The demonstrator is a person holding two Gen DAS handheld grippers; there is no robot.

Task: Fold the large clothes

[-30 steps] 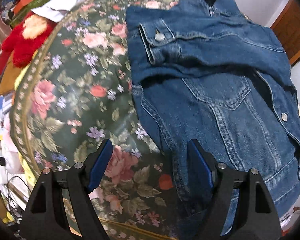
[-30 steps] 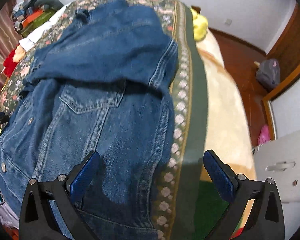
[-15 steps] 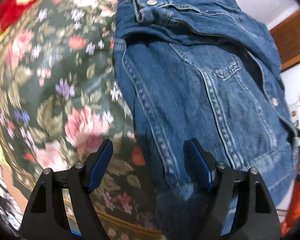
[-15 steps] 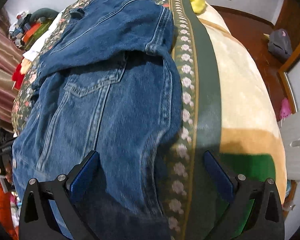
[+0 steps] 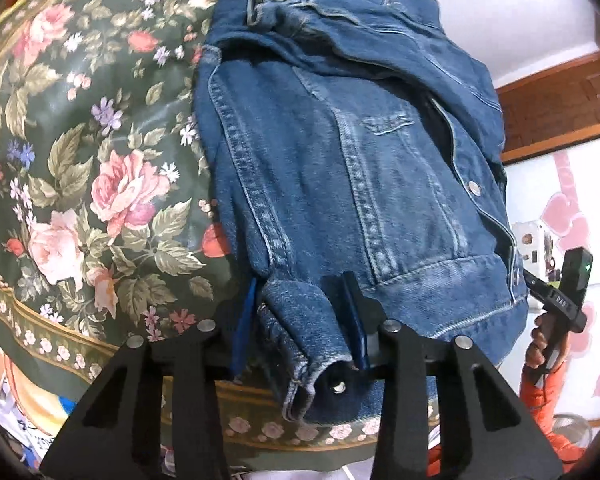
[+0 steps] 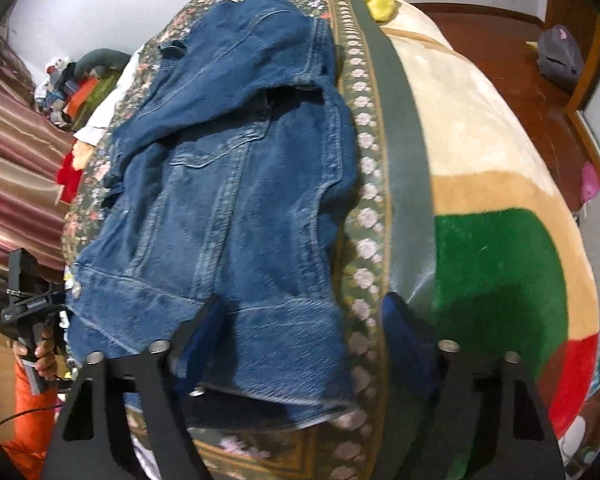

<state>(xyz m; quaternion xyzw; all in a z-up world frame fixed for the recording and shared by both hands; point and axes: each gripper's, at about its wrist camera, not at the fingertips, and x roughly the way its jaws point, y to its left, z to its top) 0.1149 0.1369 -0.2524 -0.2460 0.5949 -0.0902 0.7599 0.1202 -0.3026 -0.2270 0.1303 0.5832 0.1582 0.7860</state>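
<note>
A blue denim jacket (image 5: 340, 168) lies front up on a floral bedspread (image 5: 80, 152), sleeves folded across its chest. My left gripper (image 5: 300, 320) is shut on the jacket's bottom left hem corner, which bunches between the blue pads. In the right wrist view the jacket (image 6: 228, 200) lies along the bedspread's border (image 6: 364, 184). My right gripper (image 6: 304, 344) is open, its jaws wide apart around the bottom right hem corner, which hangs over the bed's edge.
A beige, green and red blanket (image 6: 480, 208) covers the bed right of the bedspread. Clothes and a red plush toy (image 6: 70, 172) pile at the far left. A wooden floor with a grey bag (image 6: 560, 56) lies beyond. The other gripper's handle (image 5: 560, 300) shows at the right.
Both grippers moved down to the jacket's bottom hem. The left gripper closed on the left hem corner. The right gripper stays open, now astride the right corner.
</note>
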